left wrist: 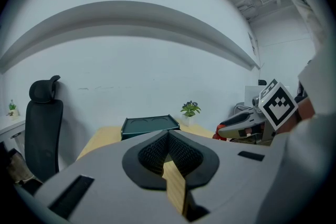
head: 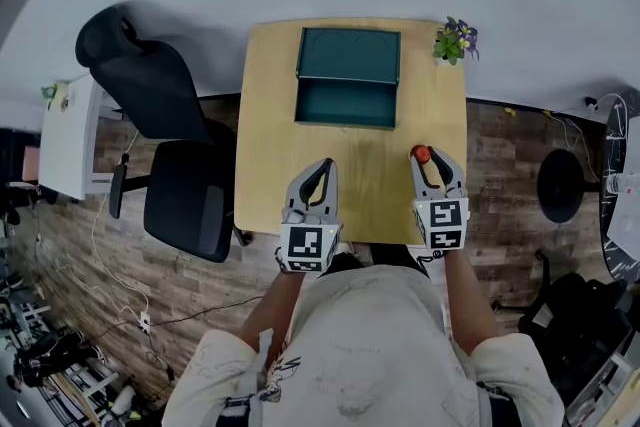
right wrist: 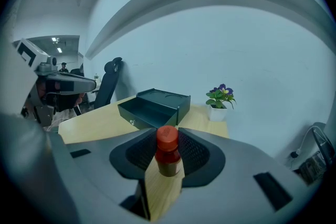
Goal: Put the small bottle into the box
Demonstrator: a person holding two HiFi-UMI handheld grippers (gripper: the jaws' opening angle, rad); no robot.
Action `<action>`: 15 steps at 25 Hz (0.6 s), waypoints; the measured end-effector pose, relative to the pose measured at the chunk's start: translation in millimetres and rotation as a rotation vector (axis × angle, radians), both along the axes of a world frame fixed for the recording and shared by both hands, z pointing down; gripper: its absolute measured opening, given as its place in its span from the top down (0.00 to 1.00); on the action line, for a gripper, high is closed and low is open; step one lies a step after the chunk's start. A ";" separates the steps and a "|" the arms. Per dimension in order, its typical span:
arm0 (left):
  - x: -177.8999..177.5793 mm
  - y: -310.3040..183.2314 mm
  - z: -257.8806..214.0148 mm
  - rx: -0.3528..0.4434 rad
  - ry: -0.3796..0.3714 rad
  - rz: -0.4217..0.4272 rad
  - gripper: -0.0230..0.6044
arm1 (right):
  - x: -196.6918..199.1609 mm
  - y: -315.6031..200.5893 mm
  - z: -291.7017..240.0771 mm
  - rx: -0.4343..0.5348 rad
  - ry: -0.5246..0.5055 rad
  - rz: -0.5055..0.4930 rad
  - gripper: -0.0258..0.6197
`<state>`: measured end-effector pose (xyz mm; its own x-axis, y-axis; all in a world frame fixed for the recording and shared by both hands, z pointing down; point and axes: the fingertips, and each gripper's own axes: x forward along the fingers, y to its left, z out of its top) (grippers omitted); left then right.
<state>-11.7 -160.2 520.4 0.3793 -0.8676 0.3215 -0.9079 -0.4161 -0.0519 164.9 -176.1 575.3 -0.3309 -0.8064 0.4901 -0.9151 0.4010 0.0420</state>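
Observation:
The small bottle (right wrist: 168, 157), dark with a red cap (head: 421, 155), stands upright between the jaws of my right gripper (right wrist: 168, 138), which is shut on it above the near right part of the wooden table (head: 268, 155). The box (head: 348, 75) is dark green and sits at the table's far middle, with its drawer (right wrist: 148, 111) pulled open toward me. It also shows in the left gripper view as the box (left wrist: 149, 125). My left gripper (head: 322, 171) hovers over the near middle of the table, its jaws shut on nothing.
A small potted plant (head: 456, 41) stands at the table's far right corner, right of the box. A black office chair (head: 160, 145) is left of the table, and a white cabinet (head: 68, 137) stands beyond it. A pale wall lies behind the table.

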 end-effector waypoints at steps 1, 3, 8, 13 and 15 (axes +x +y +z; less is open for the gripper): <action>0.7 -1.2 -0.3 0.000 0.001 -0.004 0.95 | 0.4 -2.2 -3.0 0.005 -0.004 -0.003 0.75; 2.4 -3.7 -1.9 0.005 0.001 -0.011 0.95 | 1.7 -6.3 -8.5 0.018 -0.009 -0.011 0.75; 6.4 -10.6 -14.3 0.054 -0.013 -0.050 0.95 | 9.4 -15.8 -20.4 0.054 -0.011 -0.034 0.75; 2.4 -15.8 -29.2 0.110 0.000 -0.144 0.95 | 15.3 -25.5 -37.1 0.105 -0.037 -0.058 0.75; 5.7 -17.5 -34.9 0.122 0.000 -0.153 0.95 | 18.5 -28.0 -43.8 0.129 -0.065 -0.068 0.75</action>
